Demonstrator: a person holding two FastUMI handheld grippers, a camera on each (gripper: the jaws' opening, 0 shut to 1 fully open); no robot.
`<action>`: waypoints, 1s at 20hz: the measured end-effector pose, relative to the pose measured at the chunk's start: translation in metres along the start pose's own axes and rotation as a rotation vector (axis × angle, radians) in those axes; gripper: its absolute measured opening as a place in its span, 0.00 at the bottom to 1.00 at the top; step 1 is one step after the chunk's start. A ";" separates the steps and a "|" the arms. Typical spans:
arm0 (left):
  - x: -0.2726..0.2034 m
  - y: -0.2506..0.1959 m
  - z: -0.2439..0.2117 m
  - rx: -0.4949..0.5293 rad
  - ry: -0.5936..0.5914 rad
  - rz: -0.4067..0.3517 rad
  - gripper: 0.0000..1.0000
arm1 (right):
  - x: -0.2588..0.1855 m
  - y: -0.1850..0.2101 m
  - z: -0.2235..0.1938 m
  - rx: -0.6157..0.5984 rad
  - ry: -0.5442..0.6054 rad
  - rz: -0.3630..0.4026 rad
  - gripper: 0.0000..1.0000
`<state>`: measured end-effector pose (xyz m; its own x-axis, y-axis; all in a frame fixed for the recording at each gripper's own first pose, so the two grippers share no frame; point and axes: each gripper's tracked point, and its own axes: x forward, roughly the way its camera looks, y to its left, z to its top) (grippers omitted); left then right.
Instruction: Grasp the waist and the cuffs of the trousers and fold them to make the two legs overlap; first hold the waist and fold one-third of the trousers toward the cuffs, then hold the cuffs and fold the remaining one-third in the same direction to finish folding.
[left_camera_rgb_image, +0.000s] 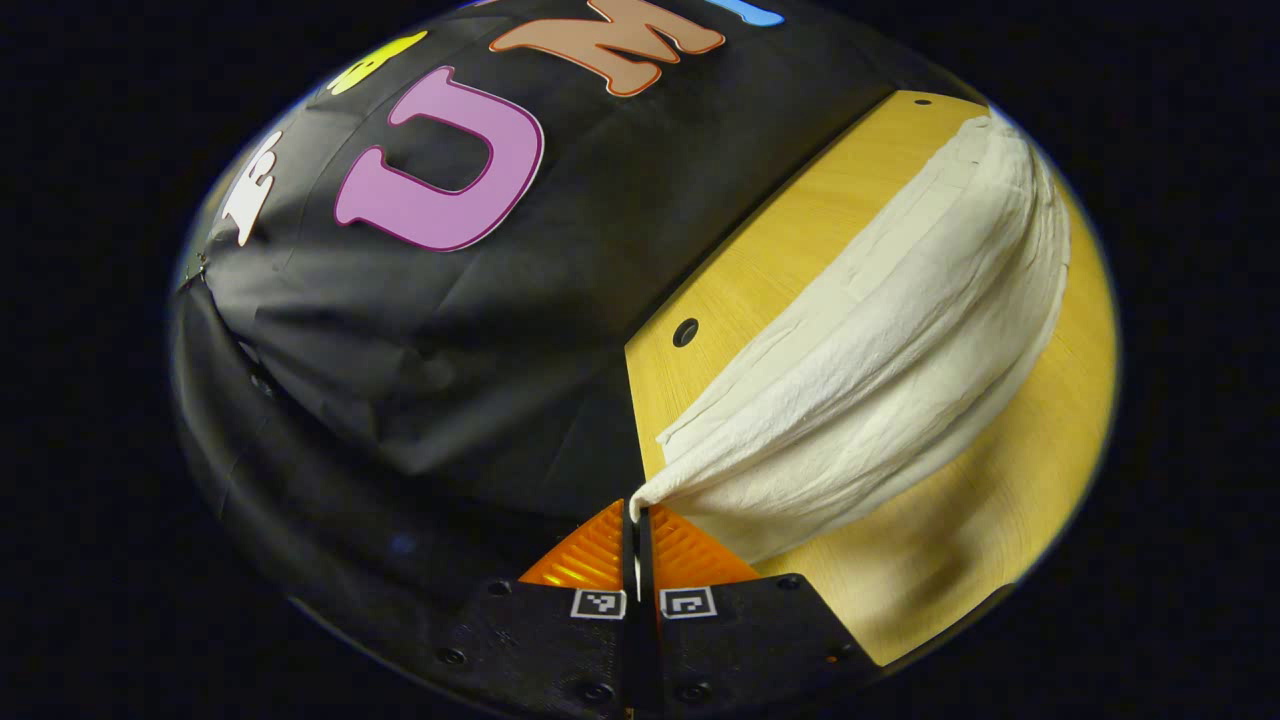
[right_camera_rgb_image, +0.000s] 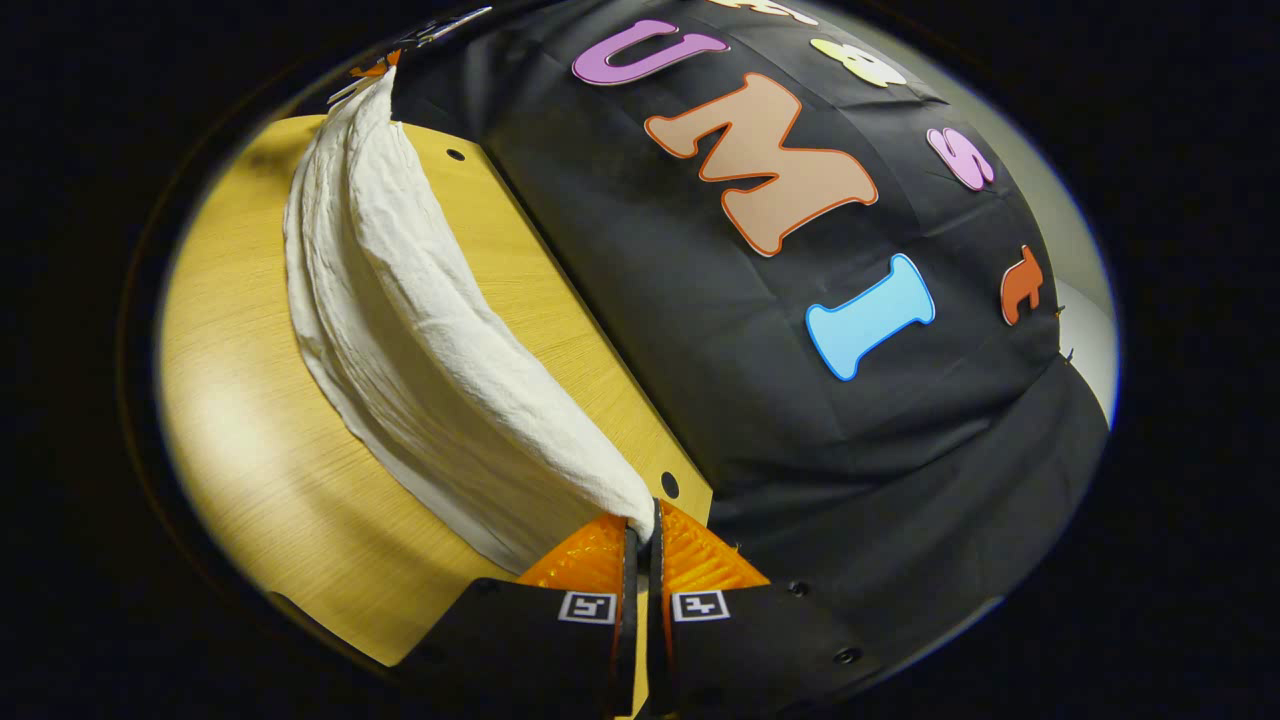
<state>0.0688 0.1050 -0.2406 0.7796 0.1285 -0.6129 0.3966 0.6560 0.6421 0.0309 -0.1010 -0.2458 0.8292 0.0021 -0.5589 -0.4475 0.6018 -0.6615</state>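
Item under handling: the trousers (left_camera_rgb_image: 880, 340), pale cream cloth, stretched in a long sagging band between the two grippers. One edge is lifted off the bench (left_camera_rgb_image: 1010, 520); the lower edge lies on the wood, with shadow beneath the raised part.

Left gripper (left_camera_rgb_image: 638, 515): fingers clenched on one end of the cloth, a small bunched corner pinched between them. Right gripper (right_camera_rgb_image: 643, 530): fingers likewise clamped on the opposite end of the trousers (right_camera_rgb_image: 420, 330). Which end is waist and which is cuffs cannot be told from these views.

Handling judgement: the fabric looks light, soft and fully limp, with fine crinkles along its length. It will drape and sag rather than keep a line (expect the middle to droop wherever tension is eased). It does not appear slippery or fragile. Each hold is at an extreme corner, a thin bite, so a sharp tug could pull the cloth free. Holding both ends level and evenly taut should keep the legs aligned as they are laid over.

Surface and room: the bench (right_camera_rgb_image: 260, 470) is smooth yellow wood-grain board with small round holes near its far edge. A black cloth wall (right_camera_rgb_image: 800, 420) hangs directly behind that edge, close to both grippers.
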 end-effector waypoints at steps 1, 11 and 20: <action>0.009 0.000 0.006 -0.005 -0.003 -0.006 0.00 | 0.009 0.002 0.001 0.000 0.014 0.005 0.06; 0.081 -0.036 0.005 -0.005 0.068 -0.096 0.00 | 0.110 0.043 -0.001 0.008 0.117 0.108 0.09; 0.126 -0.056 -0.001 -0.077 0.110 -0.085 0.00 | 0.169 0.077 -0.027 0.110 0.228 0.140 0.11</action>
<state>0.1445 0.0850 -0.3538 0.6854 0.1483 -0.7129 0.4171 0.7225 0.5513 0.1280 -0.0765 -0.4049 0.6595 -0.0808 -0.7473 -0.5030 0.6914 -0.5187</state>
